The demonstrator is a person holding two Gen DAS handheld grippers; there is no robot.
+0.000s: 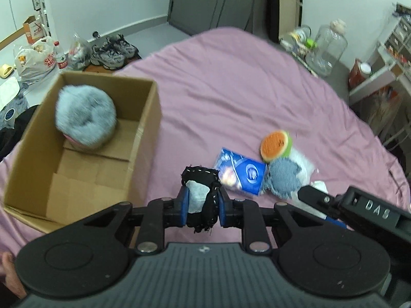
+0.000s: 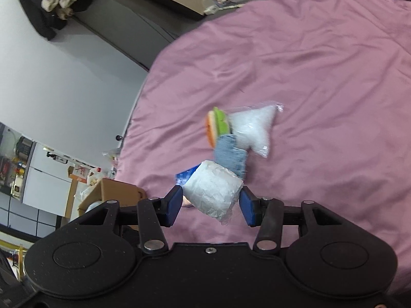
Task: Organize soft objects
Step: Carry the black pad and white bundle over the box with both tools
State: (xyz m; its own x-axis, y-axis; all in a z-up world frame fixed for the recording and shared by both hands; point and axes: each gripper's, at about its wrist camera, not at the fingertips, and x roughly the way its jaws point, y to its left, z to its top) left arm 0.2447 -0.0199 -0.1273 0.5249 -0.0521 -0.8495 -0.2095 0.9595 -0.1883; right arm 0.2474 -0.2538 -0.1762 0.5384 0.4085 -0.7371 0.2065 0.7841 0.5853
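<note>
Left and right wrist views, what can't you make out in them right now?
- Blue packet: print blurred in the left view; in the right view the white roll hides most of it.
- Box: near wall hides part of its floor; in the right view only a corner shows.
- Right gripper: whether its pads touch the roll is unclear.
- Fluffy ball: motion-blurred.

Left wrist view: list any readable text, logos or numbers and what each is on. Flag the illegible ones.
"DAS": raised letters on the right gripper body, lower right.
Blue tissue pack: round white logo, too blurred to read.
White shopping bag on the floor: red print, not legible.
Bottle with red label: too small to read.
Small cardboard box by the wall: red marking, unreadable.
</note>
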